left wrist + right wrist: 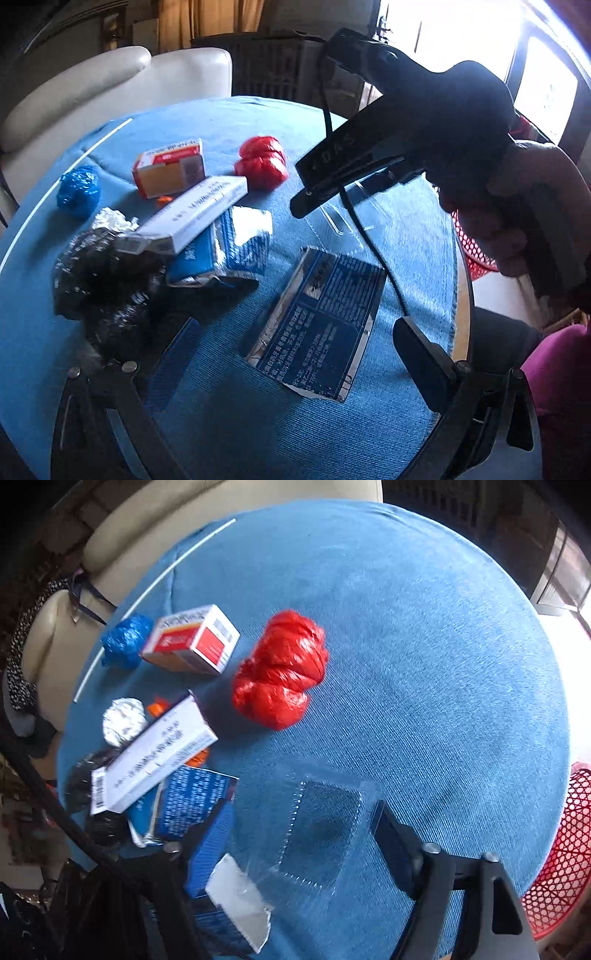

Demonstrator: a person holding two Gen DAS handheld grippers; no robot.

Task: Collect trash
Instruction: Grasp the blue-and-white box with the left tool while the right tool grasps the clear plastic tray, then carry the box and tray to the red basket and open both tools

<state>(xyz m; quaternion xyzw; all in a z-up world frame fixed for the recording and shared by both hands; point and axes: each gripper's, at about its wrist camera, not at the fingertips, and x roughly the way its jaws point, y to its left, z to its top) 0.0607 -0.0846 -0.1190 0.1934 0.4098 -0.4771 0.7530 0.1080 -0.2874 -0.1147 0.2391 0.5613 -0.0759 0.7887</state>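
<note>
On my round blue table (406, 236): red wad (262, 162) and two boxes toward the far edge, blue ball (78, 192) at the left edge, flattened blue carton (321, 328) between my left gripper (295, 354) fingers.

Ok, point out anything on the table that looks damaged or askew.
The long white box lies tilted across the flattened blue carton instead of flat. The dark blue package is crushed flat, with torn silvery edges. The rest is balled-up bags and foil.
</note>
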